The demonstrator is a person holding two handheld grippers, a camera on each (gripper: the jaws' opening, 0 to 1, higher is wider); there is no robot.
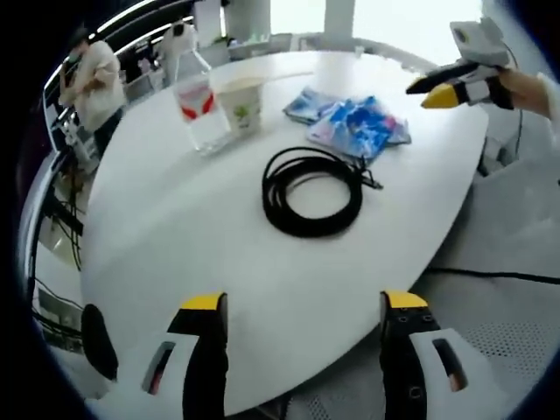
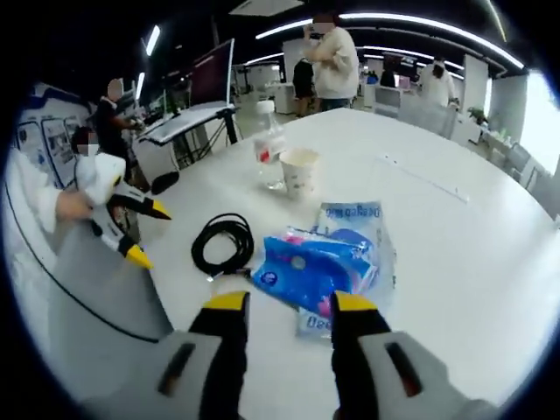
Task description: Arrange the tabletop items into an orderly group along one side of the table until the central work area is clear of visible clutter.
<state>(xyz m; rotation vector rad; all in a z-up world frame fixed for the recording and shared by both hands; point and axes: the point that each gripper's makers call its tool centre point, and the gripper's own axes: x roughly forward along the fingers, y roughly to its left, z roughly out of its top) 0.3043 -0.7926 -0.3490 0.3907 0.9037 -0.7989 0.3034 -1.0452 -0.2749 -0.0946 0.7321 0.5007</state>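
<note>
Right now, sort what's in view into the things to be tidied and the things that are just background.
To tidy:
coiled black cable
blue packets
paper cup
water bottle

Background:
white table itself
monitor on a stand
people standing beyond the table

White table [image 1: 175, 245]: cable coil [image 1: 312, 191], bottle [image 1: 198, 103], cup [image 1: 241, 105], blue packets [image 1: 354, 125].

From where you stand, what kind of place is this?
Probably an open office or lab: a large white table, a monitor on a desk behind it, long ceiling lights, and people standing around.
</note>
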